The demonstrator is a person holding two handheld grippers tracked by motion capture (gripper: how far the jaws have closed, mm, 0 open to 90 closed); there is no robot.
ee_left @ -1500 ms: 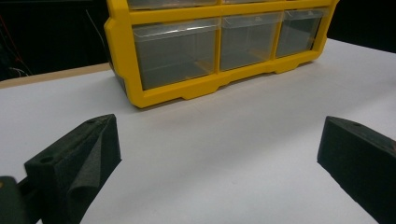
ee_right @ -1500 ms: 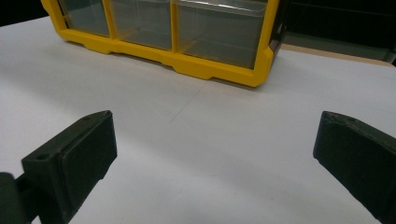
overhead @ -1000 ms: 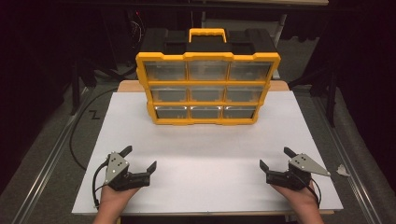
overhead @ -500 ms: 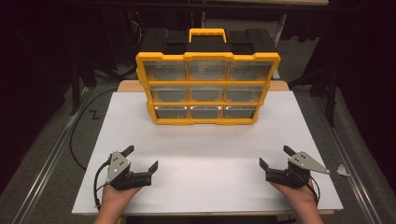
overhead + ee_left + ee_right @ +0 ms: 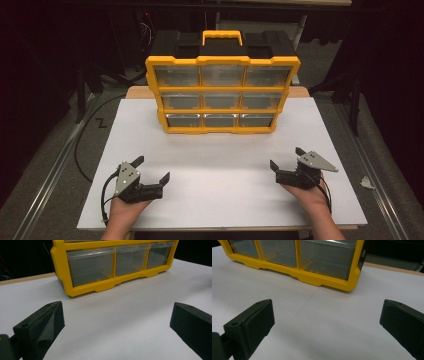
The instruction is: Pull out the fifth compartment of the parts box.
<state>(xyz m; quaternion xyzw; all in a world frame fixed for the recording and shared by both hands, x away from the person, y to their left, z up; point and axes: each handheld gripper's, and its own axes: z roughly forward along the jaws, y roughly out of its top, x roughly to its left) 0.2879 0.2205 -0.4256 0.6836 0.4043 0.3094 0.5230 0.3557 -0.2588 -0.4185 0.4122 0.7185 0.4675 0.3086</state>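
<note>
White desk [image 5: 220, 200], dark surrounds; yellow drawer organizer [image 5: 222, 95] at rear, no legible labels. Left gripper [image 5: 152, 172] & right gripper [image 5: 285, 157]: jaws apart, empty, path unobstructed.

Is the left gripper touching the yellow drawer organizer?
Apart. The high view shows bare white tabletop between the left gripper and the yellow drawer organizer; the left gripper view shows its jaws open, short of it.

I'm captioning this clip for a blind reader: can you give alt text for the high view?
A yellow drawer organizer with nine clear drawers and a black top stands at the far side of a white table. Near the front edge, a person's hands hold the left gripper and the right gripper, both open, apart from the organizer.
</note>
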